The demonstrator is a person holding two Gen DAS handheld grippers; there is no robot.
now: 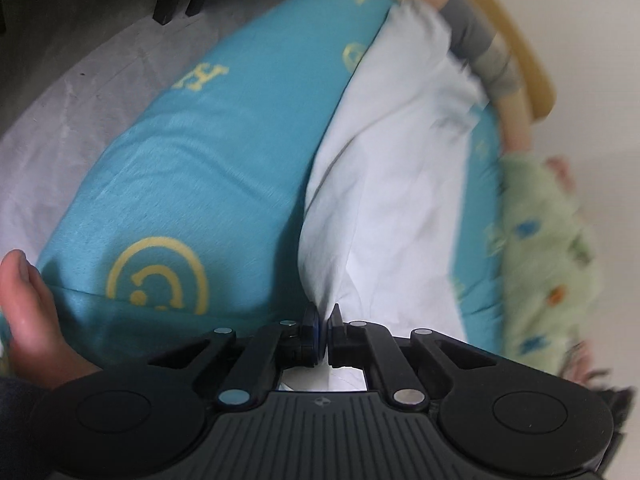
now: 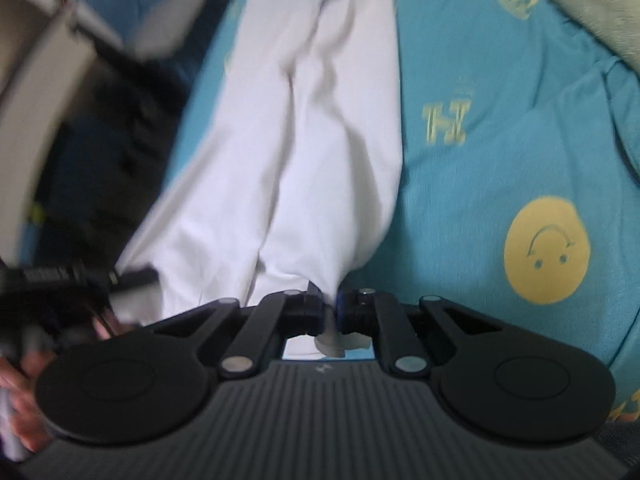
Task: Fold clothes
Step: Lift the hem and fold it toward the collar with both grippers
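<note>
Left gripper (image 1: 324, 320), right gripper (image 2: 330, 306) pinching white garment (image 1: 380, 184).

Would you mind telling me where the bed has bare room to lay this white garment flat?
Sheet is bare between the white garment and the floor-side edge; in the right view, also between the garment and the smiley print. It is crowded by the green blanket. Both the left hand-held gripper and the right hand-held gripper pinch the garment.

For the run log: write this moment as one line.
left gripper: shut on white garment | right gripper: shut on white garment | surface: blue bedsheet
</note>
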